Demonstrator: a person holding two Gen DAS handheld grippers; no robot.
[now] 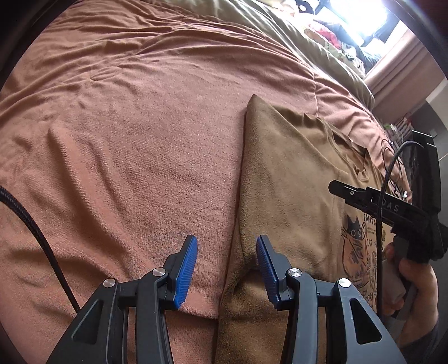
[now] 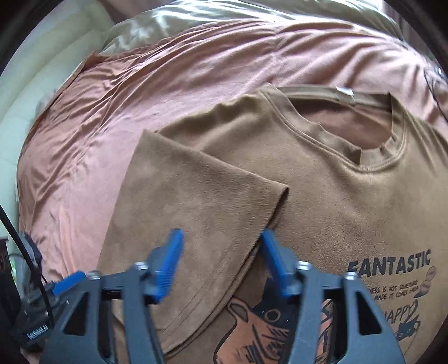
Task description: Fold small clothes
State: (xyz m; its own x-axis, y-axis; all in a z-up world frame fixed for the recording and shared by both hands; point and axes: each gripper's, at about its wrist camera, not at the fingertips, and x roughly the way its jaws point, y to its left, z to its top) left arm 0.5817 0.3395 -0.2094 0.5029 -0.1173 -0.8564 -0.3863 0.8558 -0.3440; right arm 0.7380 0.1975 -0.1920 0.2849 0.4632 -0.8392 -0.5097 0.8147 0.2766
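Observation:
A tan T-shirt [image 2: 322, 201] with a cat print and the word FANTASTIC lies face up on a pink-brown blanket [image 2: 117, 117]. Its sleeve [image 2: 201, 196] is folded in over the chest. My right gripper [image 2: 222, 233] hangs open just over that folded sleeve; its blue pads straddle the sleeve's hem and do not pinch it. In the left wrist view the same T-shirt [image 1: 291, 179] shows its folded side edge. My left gripper [image 1: 225, 239] stands open above that edge, one pad over the blanket [image 1: 140, 140] and the other over the shirt, holding nothing.
An olive duvet [image 1: 294, 30] is bunched at the bed's far end below a bright window [image 1: 361, 19]. A person's hand [image 1: 420, 282] grips the other tool's handle at the right. A black cable [image 1: 33, 224] crosses the blanket at the left.

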